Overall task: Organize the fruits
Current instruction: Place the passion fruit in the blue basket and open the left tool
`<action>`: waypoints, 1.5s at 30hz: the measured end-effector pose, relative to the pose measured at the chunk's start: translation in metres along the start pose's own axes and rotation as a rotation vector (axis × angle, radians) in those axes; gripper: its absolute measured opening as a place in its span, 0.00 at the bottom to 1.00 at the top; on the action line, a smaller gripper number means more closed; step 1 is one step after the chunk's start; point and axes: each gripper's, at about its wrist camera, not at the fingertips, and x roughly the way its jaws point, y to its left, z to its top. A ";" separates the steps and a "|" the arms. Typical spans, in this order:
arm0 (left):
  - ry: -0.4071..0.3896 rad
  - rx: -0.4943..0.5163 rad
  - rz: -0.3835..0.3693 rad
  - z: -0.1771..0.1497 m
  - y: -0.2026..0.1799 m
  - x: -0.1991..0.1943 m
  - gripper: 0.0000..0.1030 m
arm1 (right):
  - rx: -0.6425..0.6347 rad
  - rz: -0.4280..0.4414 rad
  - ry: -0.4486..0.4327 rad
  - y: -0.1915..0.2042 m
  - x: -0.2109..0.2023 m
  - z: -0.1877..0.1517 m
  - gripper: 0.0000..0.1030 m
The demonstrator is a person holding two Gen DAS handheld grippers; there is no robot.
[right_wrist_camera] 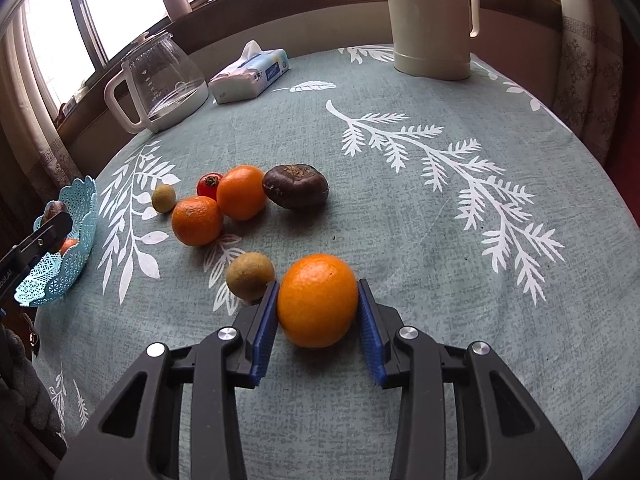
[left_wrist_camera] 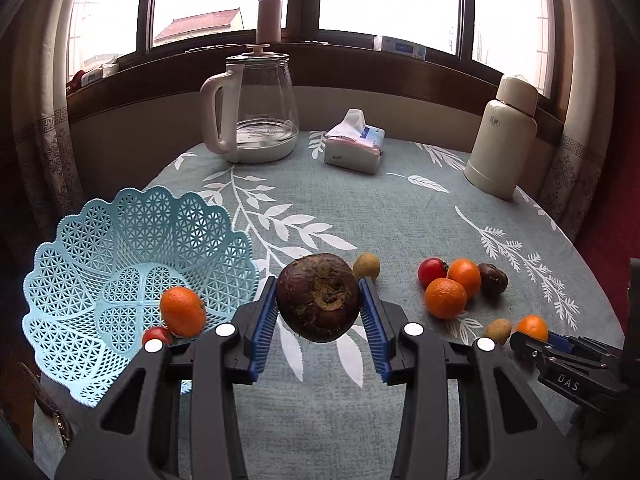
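Observation:
My left gripper [left_wrist_camera: 319, 285] is shut on a dark brown round fruit [left_wrist_camera: 318, 300], held above the cloth just right of the light blue lattice basket [left_wrist_camera: 80, 264]. An orange [left_wrist_camera: 183, 311] and a small tomato [left_wrist_camera: 157, 335] lie in the basket. My right gripper [right_wrist_camera: 318, 286] is shut on an orange [right_wrist_camera: 317, 304] low at the table; a tan fruit [right_wrist_camera: 250, 276] touches its left finger. Further back lie two oranges [right_wrist_camera: 197, 220] [right_wrist_camera: 241, 192], a tomato [right_wrist_camera: 209, 185], a dark fruit [right_wrist_camera: 295, 186] and another tan fruit [right_wrist_camera: 163, 198].
A glass kettle [left_wrist_camera: 256, 108], a tissue pack [left_wrist_camera: 354, 144] and a cream thermos jug [left_wrist_camera: 502, 140] stand along the table's far side under the window. A pink bottle [left_wrist_camera: 270, 14] is on the sill. The basket overhangs the round table's left edge.

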 end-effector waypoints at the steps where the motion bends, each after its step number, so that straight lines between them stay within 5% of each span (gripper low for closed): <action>1: -0.006 -0.010 0.008 0.001 0.006 -0.003 0.41 | 0.002 0.002 -0.002 0.000 -0.001 0.000 0.37; 15: -0.072 -0.146 0.207 0.011 0.100 -0.028 0.42 | 0.025 0.006 -0.057 -0.003 -0.013 0.000 0.37; 16: -0.075 -0.154 0.221 0.012 0.106 -0.030 0.45 | 0.028 0.006 -0.058 -0.003 -0.014 0.000 0.37; 19: -0.098 -0.190 0.256 0.012 0.122 -0.037 0.82 | 0.036 0.009 -0.061 -0.003 -0.016 0.001 0.37; 36: -0.140 -0.296 0.281 0.016 0.160 -0.058 0.90 | 0.013 0.090 -0.080 0.035 -0.031 0.011 0.37; 45: -0.142 -0.322 0.261 0.017 0.164 -0.060 0.92 | -0.093 0.178 -0.082 0.092 -0.035 0.017 0.37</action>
